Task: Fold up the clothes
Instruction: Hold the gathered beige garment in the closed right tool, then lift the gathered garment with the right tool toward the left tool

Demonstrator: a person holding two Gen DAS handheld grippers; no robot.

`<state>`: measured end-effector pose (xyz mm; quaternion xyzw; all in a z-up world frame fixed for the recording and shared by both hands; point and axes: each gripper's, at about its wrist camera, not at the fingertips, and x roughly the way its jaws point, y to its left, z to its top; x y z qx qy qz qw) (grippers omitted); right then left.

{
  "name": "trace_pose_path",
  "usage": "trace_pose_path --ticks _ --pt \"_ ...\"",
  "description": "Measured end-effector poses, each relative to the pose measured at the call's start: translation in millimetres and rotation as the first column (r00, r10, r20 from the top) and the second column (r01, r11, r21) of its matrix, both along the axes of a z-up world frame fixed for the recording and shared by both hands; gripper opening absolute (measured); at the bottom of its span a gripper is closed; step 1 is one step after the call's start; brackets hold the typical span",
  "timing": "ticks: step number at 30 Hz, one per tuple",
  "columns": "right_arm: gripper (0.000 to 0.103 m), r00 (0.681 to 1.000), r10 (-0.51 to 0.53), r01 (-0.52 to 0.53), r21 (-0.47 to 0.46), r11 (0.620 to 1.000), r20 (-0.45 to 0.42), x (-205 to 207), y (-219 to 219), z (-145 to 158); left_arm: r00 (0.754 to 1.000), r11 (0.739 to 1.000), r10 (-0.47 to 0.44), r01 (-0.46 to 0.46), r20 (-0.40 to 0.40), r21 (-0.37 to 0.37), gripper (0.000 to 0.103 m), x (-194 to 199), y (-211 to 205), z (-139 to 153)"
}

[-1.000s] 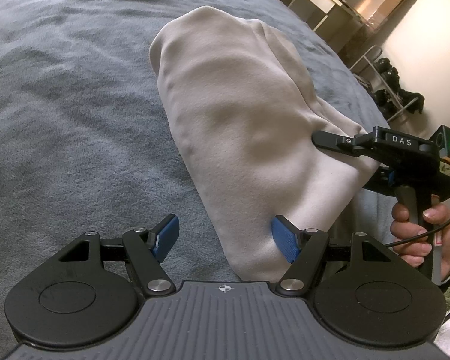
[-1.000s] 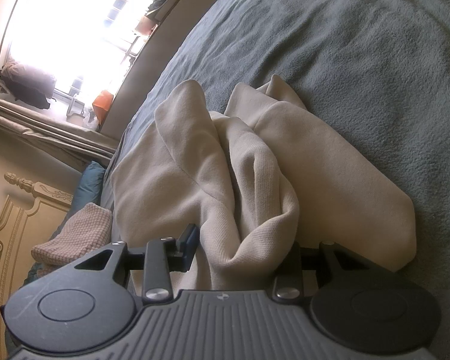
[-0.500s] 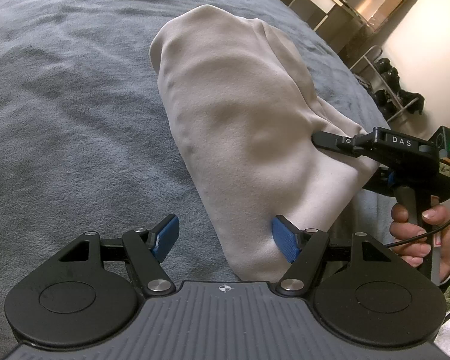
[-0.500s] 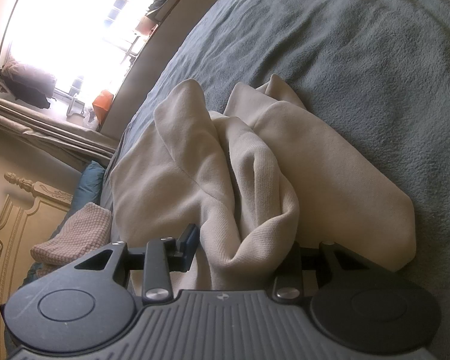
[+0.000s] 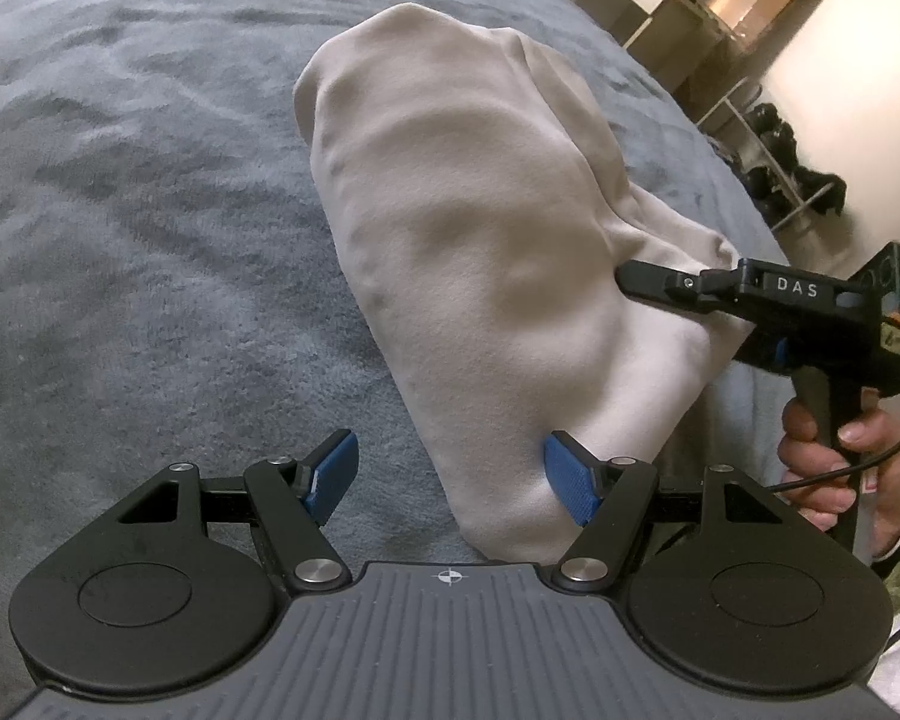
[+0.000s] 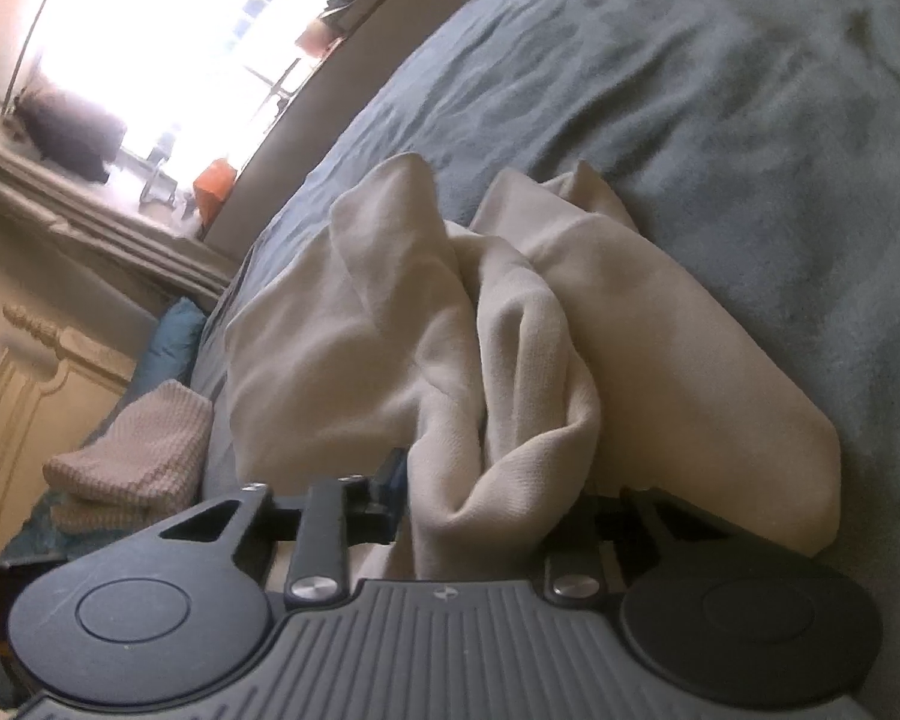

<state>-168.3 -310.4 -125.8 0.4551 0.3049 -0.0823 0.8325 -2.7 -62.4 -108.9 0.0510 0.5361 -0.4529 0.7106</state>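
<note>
A cream garment (image 5: 474, 276), soft and partly bunched, lies on a bed covered with a grey-blue fleece blanket (image 5: 120, 210). In the left wrist view it runs from the near centre toward the far middle of the bed, its smooth upper layer rounded over thicker folds beneath.

The left gripper (image 5: 450, 483) sits at the near end of the garment with its fingers spread wide and released. The blue pad of the right-hand finger (image 5: 570, 483) touches the cloth's near edge, while the left-hand finger stands over bare blanket, apart from the cloth.

The right gripper (image 6: 492, 501) is at the garment's right side. In its own view a thick ribbed fold of the cream cloth fills the gap between its fingers, which press in on either side, so it is grasping the garment. In the left wrist view its black body, lettered DAS with a green light lit, reaches into the cloth, and a person's hand (image 5: 834, 474) wraps its handle.

At the far left of the right wrist view a folded pink knit item (image 6: 132, 456) rests near a teal pillow (image 6: 171, 342) and an ornate cream headboard (image 6: 24, 384), under a bright window (image 6: 168, 48).
</note>
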Motion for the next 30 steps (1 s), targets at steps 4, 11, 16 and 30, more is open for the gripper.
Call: trace_pose_path --ticks 4,11,16,30 --pt "0.020 1.000 0.020 -0.020 -0.057 0.998 0.001 1.7 4.8 6.8 1.000 1.000 0.001 -0.001 0.011 0.012 0.069 -2.8 -3.3 1.1" --pt "0.019 1.000 -0.004 0.004 -0.011 1.000 0.026 -4.5 4.5 5.8 1.000 0.999 0.012 -0.013 0.010 0.036 0.069 -3.4 -9.3 0.5" --pt "0.035 0.999 -0.010 0.007 0.068 0.998 0.037 -5.2 -0.8 2.8 1.000 0.999 0.012 -0.013 0.025 0.048 0.069 -3.8 -10.7 1.0" --pt "0.016 0.997 -0.041 0.044 -0.051 0.998 0.066 -20.8 9.5 9.8 0.997 0.999 0.041 -0.041 0.070 -0.005 0.069 -4.6 -5.7 10.5"
